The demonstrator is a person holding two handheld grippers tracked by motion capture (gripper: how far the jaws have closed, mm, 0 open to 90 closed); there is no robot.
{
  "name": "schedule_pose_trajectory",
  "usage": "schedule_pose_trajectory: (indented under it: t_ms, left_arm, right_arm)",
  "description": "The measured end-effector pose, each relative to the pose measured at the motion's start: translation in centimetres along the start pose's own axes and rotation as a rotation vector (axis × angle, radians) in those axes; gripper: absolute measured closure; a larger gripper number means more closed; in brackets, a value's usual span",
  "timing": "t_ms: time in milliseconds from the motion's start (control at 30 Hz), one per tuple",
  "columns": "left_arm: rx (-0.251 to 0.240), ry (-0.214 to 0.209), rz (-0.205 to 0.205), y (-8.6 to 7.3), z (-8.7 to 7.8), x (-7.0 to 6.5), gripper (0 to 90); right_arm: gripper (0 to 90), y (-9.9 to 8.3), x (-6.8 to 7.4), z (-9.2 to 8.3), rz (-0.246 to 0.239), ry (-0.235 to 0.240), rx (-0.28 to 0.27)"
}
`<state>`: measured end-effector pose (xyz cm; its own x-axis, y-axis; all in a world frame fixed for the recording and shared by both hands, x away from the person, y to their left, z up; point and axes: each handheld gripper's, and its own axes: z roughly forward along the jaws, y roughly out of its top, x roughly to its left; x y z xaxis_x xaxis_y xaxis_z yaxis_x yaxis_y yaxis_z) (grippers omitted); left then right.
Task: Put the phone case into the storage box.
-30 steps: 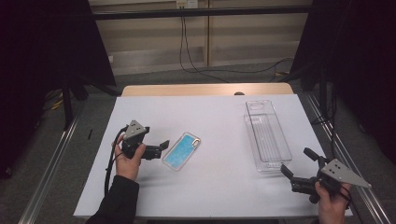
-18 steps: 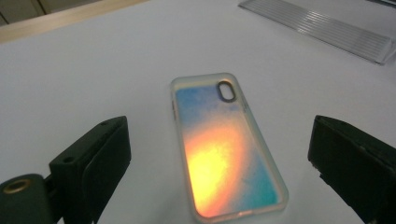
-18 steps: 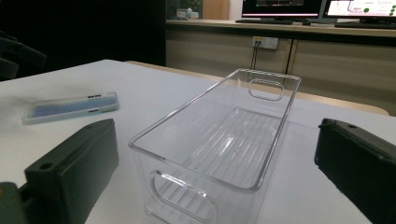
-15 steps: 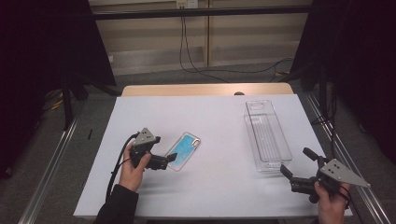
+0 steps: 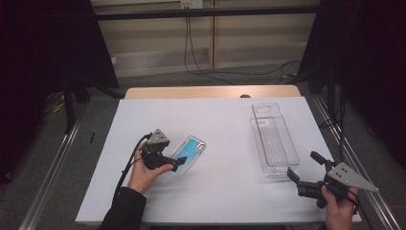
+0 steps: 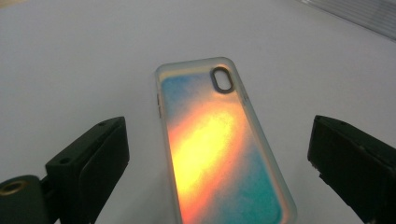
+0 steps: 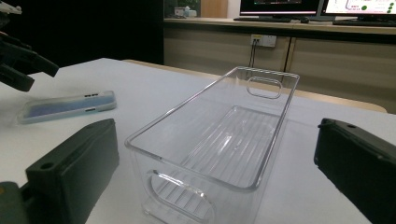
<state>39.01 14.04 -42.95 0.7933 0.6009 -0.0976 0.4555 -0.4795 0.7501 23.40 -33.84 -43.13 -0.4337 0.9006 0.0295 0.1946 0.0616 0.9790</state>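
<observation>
While jaws gape, left tool [image 5: 173,164] straddles phone case [image 6: 218,144]

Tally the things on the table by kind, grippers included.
Phone case: 1
Clear bin: 1
Grippers: 2, left gripper and right gripper, both open
Total: 4

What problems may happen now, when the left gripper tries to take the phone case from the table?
1. The phone case lies flat on the white table, so the open left gripper may slide over its thin edges instead of gripping them.
2. The jaws stand wide on both sides; closing unevenly could push the case sideways.
3. The clear plastic bin is narrow, and the open right gripper sits close to its near end, so it could bump the bin.
</observation>
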Motion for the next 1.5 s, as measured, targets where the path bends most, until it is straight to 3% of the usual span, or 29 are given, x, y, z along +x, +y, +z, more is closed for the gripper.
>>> schedule_pose_trajectory:
  t_ms: [133,300,400,600,667,767,800,900,967,1133,1500]
  left_arm:
    - [0.061,0.011,-0.001,0.3,0.8,0.1,4.4]
    - [0.096,0.001,-0.021,1.1,1.6,-0.2,6.6]
    - [0.146,-0.006,-0.003,1.3,2.3,-0.4,6.7]
    - [0.202,0.024,0.005,1.7,3.2,-0.3,7.9]
    - [0.212,0.016,-0.007,1.9,3.4,-0.2,7.9]
    - [0.266,0.033,-0.001,2.0,4.0,-0.3,7.5]
    - [0.268,0.021,-0.014,2.0,4.1,-0.3,7.4]
    - [0.284,0.032,0.000,1.9,4.2,-0.4,7.7]
    - [0.295,0.011,-0.003,1.8,4.4,-0.5,8.6]
    - [0.333,0.036,0.035,1.7,5.0,-0.8,11.1]
    - [0.378,0.046,0.022,2.1,5.4,-0.8,10.7]
  right_arm:
    - [0.0,0.0,0.0,0.0,0.000,-0.001,-0.001]
    - [0.0,0.0,0.0,0.1,0.001,-0.001,0.002]
    - [0.0,0.0,0.0,0.2,-0.001,0.004,0.001]
    - [0.0,0.0,0.0,0.2,-0.003,0.006,0.002]
    - [0.0,0.0,0.0,0.2,-0.001,0.006,0.002]
    - [0.0,0.0,0.0,0.2,-0.001,0.007,0.002]
    - [0.0,0.0,0.0,0.2,0.000,0.009,0.001]
    - [0.0,0.0,0.0,0.2,-0.001,0.009,0.003]
    - [0.0,0.0,0.0,0.2,0.001,0.009,0.004]
    - [0.0,0.0,0.0,0.2,0.002,0.011,0.002]
    - [0.0,0.0,0.1,0.2,-0.001,0.012,0.001]
